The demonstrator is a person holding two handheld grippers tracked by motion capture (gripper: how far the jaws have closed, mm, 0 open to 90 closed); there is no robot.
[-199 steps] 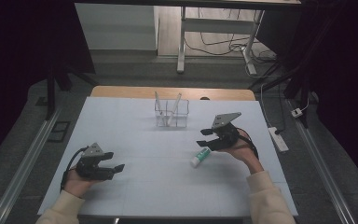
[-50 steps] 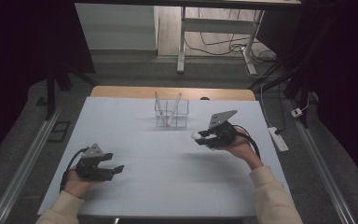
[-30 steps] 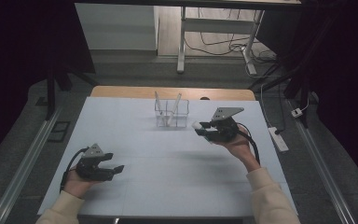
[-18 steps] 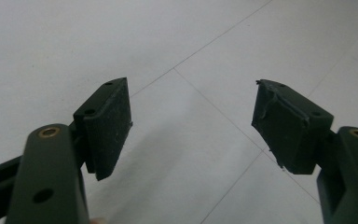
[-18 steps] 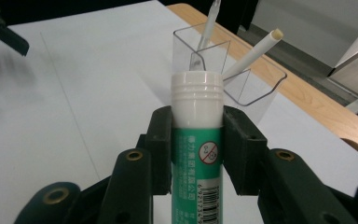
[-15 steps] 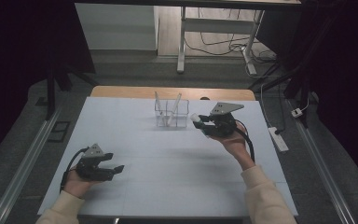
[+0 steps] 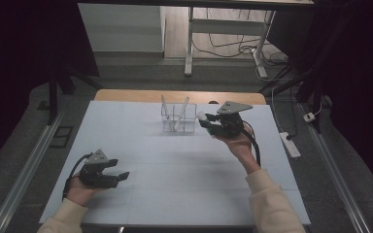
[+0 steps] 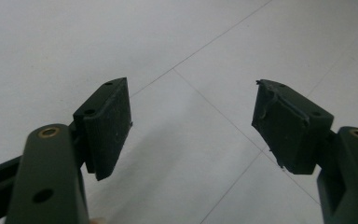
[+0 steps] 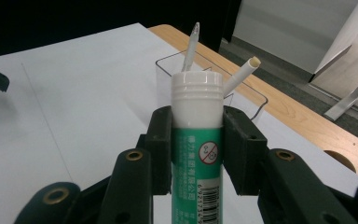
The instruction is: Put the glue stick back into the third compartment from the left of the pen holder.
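Between the right gripper's (image 9: 196,149) pads sits the tube (image 9: 196,154), pinched at its green label, white cap pointing toward the clear holder (image 7: 178,118) just beyond; its lower end is cut off in the right gripper view, and from above the tube (image 7: 203,117) is hard to make out; near the table's (image 7: 184,170) front edge, the left gripper (image 8: 193,126) is spread, holding nothing

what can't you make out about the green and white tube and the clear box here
- Green and white plastic tube: lower end cut off by the right gripper view's bottom edge; small print too fine to read.
- Clear plastic box: too small in the high view to identify the two white sticks; the tube hides its middle in the right gripper view.
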